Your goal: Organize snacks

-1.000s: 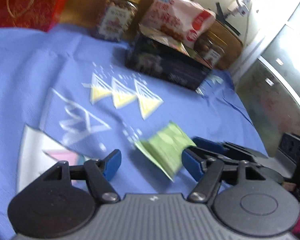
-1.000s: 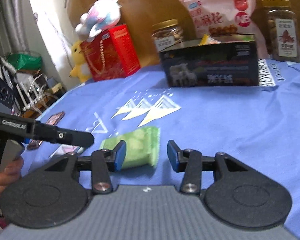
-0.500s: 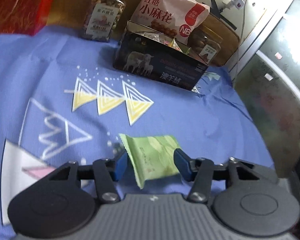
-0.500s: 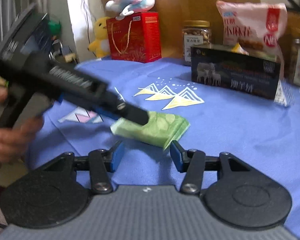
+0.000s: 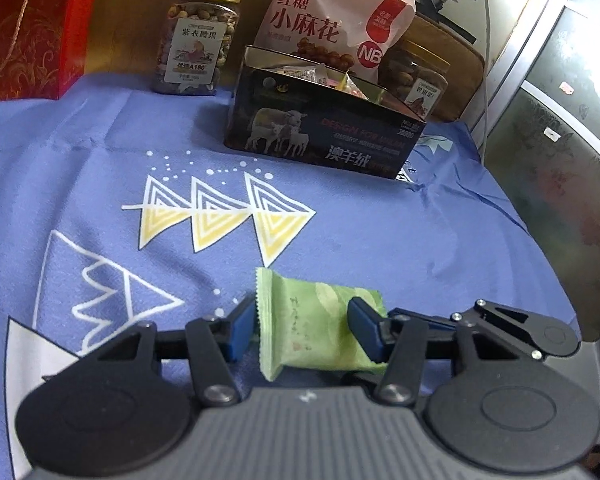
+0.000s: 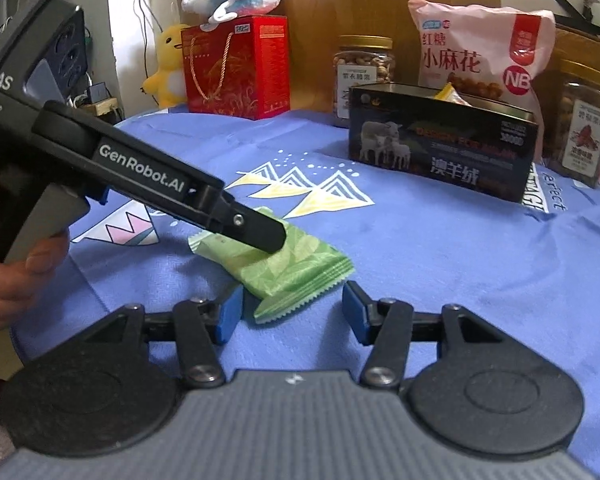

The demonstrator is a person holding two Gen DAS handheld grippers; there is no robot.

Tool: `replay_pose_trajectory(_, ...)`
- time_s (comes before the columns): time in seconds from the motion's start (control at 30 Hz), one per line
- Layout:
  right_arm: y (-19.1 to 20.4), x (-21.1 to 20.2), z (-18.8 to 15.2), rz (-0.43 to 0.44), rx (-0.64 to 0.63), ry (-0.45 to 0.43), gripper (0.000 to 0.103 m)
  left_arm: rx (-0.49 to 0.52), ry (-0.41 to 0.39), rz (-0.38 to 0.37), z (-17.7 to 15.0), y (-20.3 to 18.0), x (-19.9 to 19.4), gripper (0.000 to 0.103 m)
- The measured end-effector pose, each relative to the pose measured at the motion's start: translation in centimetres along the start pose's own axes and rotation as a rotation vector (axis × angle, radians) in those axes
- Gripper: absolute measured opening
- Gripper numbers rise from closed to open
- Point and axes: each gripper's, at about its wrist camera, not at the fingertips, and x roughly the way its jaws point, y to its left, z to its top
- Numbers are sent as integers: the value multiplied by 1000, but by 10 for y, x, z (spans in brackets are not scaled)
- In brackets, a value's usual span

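A green snack packet [image 5: 314, 326] lies flat on the blue tablecloth [image 5: 380, 240]. My left gripper [image 5: 302, 330] is open, its blue pads on either side of the packet, close to its edges. In the right wrist view the same packet [image 6: 284, 266] lies just ahead of my open right gripper [image 6: 292, 314], and the left gripper's fingers [image 6: 260, 230] reach down over it from the left. A dark open tin [image 5: 324, 132] with sheep on its side holds several small snacks at the back; it also shows in the right wrist view [image 6: 440, 146].
Behind the tin stand a pink snack bag [image 5: 336, 28], a nut jar [image 5: 198, 38] and a second jar [image 5: 418, 78]. A red gift box [image 6: 238, 66] with plush toys is at the back left. The table edge drops off at the right [image 5: 540, 248].
My left gripper has come down around the green packet and narrowed on it. My right gripper has backed off a little and turned; the packet now lies ahead of it.
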Motion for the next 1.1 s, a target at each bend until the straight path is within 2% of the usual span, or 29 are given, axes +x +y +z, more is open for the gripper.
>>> replay_pose_trajectory(0.2, 2, 4, 1, -24, -9, -17, 57, 34, -33, 87, 1, 0, -4, 51)
replay_pose_trajectory(0.63, 4, 4, -2, -67, -2, -35, 57, 39, -39, 126, 1, -1, -5, 53)
replay_pose_trajectory(0.73, 4, 5, -2, -71, -5, -34, 57, 43, -43, 115, 1, -1, -3, 53)
replay_pose_trajectory(0.9, 7, 3, -3, -88, -28, -33, 55, 69, -34, 51, 4, -8, 11, 53)
replay_pose_trajectory(1.0, 7, -4, -6, -112, -33, -32, 38, 90, -17, 9, 8, -16, 19, 53)
replay_pose_trajectory(1.1, 1, -12, -11, -194, -40, -30, 37, 116, 6, -58, 10, -31, 31, 53)
